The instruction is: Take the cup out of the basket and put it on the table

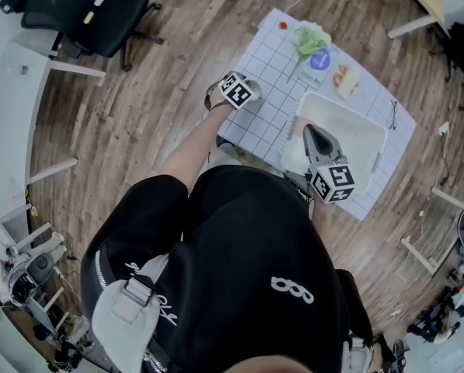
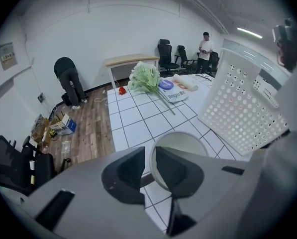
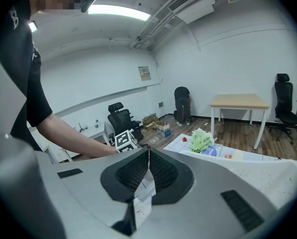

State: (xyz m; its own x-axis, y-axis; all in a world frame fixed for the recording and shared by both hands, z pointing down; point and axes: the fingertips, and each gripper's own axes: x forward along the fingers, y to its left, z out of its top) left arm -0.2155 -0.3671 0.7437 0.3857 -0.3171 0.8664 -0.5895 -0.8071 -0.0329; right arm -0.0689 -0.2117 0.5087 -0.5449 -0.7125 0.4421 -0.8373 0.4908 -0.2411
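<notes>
While the released left gripper [image 2: 149,159] is straddling the cup [image 2: 184,144] rim, the basket [image 2: 238,108] is standing just beside; right gripper [image 3: 148,156] clenched.

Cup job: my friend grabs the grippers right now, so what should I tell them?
Left gripper: open. The cup's wall is between its jaws, one jaw inside and one outside, and they do not press on it.
Right gripper: shut, at the near rim of the basket. I cannot tell if it pinches the rim.
Cup: out of the basket, upright on the table, beside the basket.
Done: the cup is out and seems to be set down.
Left: lift the left gripper straight off the cup without tipping it.
</notes>
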